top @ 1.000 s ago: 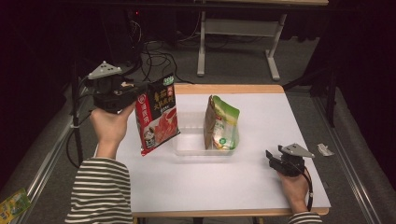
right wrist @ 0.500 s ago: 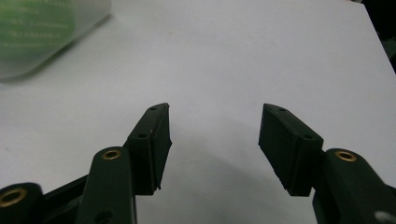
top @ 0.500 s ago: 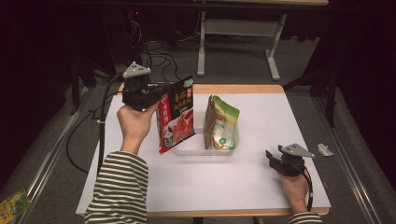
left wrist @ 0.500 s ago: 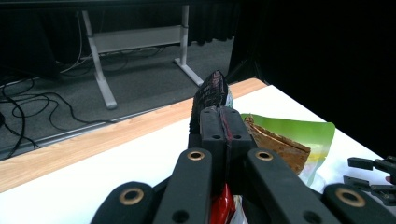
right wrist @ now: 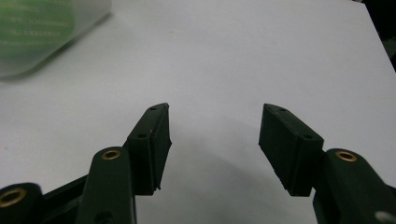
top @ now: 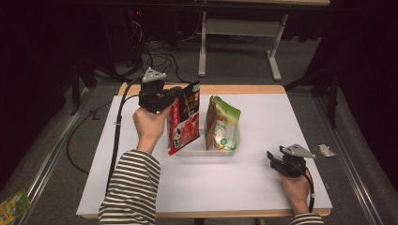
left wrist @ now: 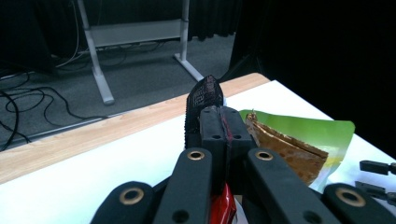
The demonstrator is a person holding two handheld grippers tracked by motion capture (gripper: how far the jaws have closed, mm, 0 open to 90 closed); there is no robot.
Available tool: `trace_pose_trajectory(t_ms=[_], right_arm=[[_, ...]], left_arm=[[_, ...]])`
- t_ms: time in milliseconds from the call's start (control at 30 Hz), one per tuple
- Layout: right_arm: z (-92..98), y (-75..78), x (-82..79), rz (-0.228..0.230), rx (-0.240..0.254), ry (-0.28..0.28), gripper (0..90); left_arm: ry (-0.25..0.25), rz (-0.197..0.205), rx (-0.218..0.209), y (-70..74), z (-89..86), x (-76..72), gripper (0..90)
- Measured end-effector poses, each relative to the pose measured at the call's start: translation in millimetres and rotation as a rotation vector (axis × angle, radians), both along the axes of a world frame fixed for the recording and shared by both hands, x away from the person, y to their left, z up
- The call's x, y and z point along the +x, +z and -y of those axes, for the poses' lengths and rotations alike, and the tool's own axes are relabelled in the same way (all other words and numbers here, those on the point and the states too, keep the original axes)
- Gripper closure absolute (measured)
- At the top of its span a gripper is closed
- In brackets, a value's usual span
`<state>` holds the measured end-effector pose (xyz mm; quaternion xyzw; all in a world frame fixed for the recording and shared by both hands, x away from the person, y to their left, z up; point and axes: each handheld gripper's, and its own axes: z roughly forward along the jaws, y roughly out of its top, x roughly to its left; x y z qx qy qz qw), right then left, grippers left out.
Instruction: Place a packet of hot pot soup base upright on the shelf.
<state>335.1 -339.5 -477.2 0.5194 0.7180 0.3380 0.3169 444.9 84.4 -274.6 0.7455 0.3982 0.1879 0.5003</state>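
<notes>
A red snack bag (top: 185, 119) hangs upright with its lower end at the left side of a clear plastic bin (top: 202, 151). My left gripper (top: 174, 96) is shut on the bag's upper left edge. In the left gripper view the jaws (left wrist: 225, 123) pinch the dark top edge of the red bag (left wrist: 205, 93). A green bag (top: 224, 123) stands in the bin's right half, apart from the red one, and the green bag (left wrist: 303, 135) shows beyond my jaws. My right gripper (top: 272, 157) rests on the white table, open, with nothing between its jaws (right wrist: 215, 140).
The white table top (top: 234, 187) has a wooden strip (top: 263, 89) along its far edge. A small wrapper (top: 326, 150) lies at the right edge. Cables (top: 155, 61) and a metal stand (top: 234, 28) are on the floor beyond. A yellow-green packet (top: 11, 211) lies on the floor at the lower left.
My left hand has carried the red bag to the right and down, from off the table's left side to the bin beside the green bag. The right gripper has stayed put.
</notes>
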Motion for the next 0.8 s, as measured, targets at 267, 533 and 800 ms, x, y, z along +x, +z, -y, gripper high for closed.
trace_pose_trajectory(t_ms=[267, 533, 800], right_arm=[[-0.1, 0.0, 0.2, 0.0, -0.008, 0.002, 43.3], [-0.8, -0.4, 0.7, -0.003, -0.01, 0.006, 42.8], [-1.1, -0.3, 0.7, -0.006, -0.014, 0.005, 42.7]], left_arm=[[-0.015, -0.033, 0.031, -20.4, 8.7, 7.5, 89.0], [-0.021, -0.017, 0.05, -17.8, 7.7, 2.6, 74.4], [-0.03, -0.043, 0.092, -23.3, -2.8, -11.3, 58.0]])
